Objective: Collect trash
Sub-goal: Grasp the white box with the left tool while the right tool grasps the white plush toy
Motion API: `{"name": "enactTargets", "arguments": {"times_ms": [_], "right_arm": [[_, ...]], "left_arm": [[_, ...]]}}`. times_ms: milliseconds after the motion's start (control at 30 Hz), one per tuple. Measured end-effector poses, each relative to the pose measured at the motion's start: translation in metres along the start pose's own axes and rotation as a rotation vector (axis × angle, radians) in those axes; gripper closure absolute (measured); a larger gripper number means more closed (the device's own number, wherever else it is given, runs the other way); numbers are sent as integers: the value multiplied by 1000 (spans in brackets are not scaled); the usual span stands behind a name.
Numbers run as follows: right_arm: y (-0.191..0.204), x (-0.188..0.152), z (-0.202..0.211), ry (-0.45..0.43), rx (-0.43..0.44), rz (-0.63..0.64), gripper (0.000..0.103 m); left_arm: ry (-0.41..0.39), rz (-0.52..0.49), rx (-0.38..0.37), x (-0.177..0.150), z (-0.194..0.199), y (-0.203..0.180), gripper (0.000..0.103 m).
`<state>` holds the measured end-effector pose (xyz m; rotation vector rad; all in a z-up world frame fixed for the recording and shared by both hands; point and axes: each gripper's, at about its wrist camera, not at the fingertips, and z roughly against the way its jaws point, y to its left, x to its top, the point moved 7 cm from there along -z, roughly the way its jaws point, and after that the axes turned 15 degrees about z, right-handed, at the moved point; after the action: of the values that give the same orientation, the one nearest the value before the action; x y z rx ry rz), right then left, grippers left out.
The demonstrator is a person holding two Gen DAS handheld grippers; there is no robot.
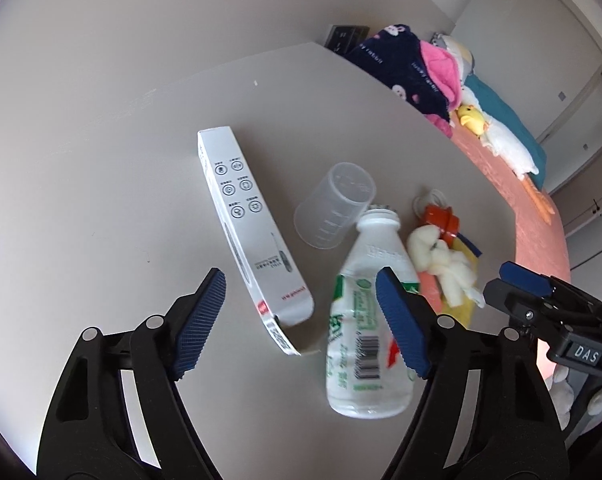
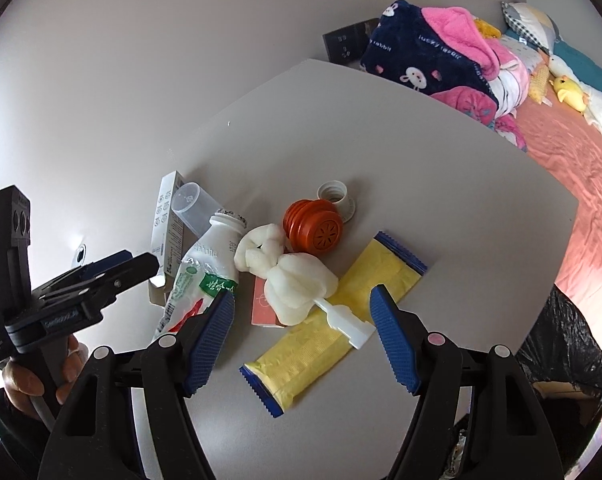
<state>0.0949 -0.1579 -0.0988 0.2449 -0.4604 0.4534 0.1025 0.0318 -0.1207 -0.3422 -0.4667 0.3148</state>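
I hover both grippers over trash clustered mid-surface: left gripper [image 1: 301,322] fingers released astride the white carton [image 1: 253,236], right gripper [image 2: 303,338] fingers released above the yellow wrapper [image 2: 333,320]. Best centre each before clenching.

Both wrist views look down, sharing the bottle [image 1: 365,320].

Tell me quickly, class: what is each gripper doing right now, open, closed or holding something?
Left gripper: open, holding nothing, above the long white box and the plastic bottle.
Right gripper: open, holding nothing, above the yellow wrapper.
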Motion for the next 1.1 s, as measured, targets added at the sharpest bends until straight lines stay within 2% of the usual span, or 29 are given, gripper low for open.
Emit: {"name": "enactTargets", "arguments": {"times_ms": [300, 400, 633, 733, 800, 900, 1100], "right_arm": [[7, 6, -29, 46, 6, 24, 32], [10, 7, -36, 46, 11, 20, 37], [13, 8, -43, 48, 46, 6, 57], [16, 8, -42, 39, 48, 16, 62], [17, 9, -39, 26, 54, 17, 64], [21, 9, -32, 11, 61, 21, 64], [26, 8, -21, -6, 63, 11, 64]], "left_arm": [[42, 17, 34, 13, -26, 12, 29], [58, 27, 38, 15, -34, 16, 30], [29, 23, 66, 24, -38, 19, 30], [-9, 15, 91, 25, -37, 22, 42], [-24, 24, 92, 28, -36, 26, 53], [-24, 45, 88, 30, -34, 31, 63], [-22, 47, 144, 32, -34, 34, 68]]}}
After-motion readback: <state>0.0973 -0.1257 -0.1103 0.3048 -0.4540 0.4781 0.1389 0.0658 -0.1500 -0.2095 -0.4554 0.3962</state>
